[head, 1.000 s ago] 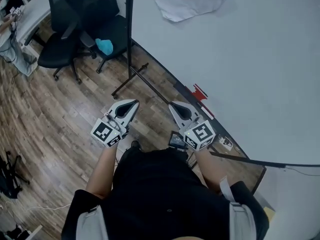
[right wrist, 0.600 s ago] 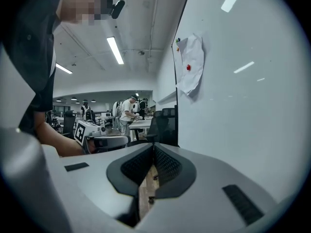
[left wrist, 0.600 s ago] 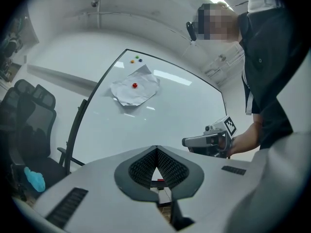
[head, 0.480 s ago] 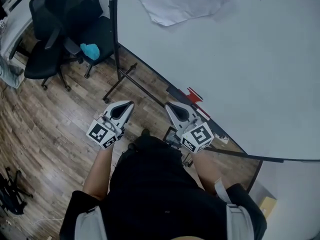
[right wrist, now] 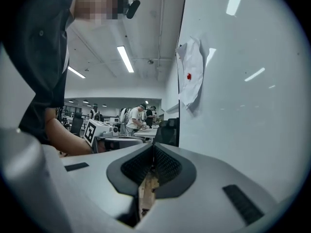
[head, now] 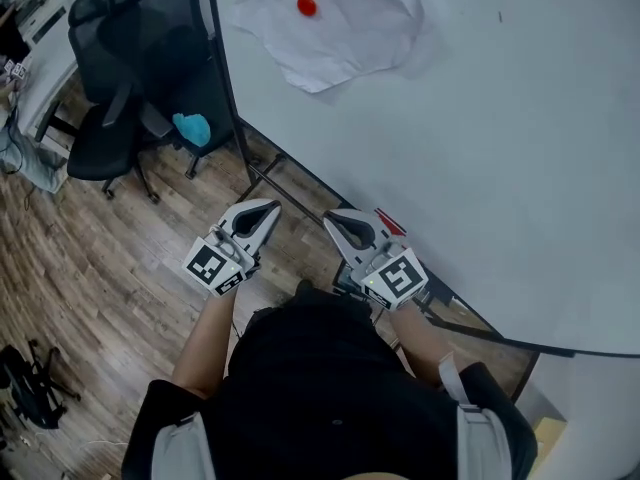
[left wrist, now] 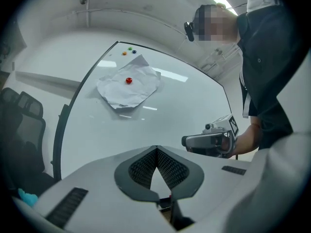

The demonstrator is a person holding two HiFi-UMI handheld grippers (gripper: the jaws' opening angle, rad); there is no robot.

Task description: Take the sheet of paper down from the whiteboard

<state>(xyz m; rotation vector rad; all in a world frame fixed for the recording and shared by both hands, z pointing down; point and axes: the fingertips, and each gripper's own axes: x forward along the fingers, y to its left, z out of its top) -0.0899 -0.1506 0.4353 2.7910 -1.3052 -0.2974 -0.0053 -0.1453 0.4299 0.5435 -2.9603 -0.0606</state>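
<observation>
Paper (head: 350, 40) well beyond both jaws

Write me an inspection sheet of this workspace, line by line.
Surface: whiteboard on a black-framed stand, mostly bare.
Job's things: crumpled sheet of paper held on the board by a red magnet; not yet taken down.
Clutter: small coloured magnets at the board's top corner; teal thing on the chair seat.
Grippers: left gripper and right gripper both shut, nothing between the jaws, held low and well below the paper.
Cables: dark bundle on the floor, possibly cables; cannot tell.
Surroundings: black office chair, wood floor, people at desks beyond.
</observation>
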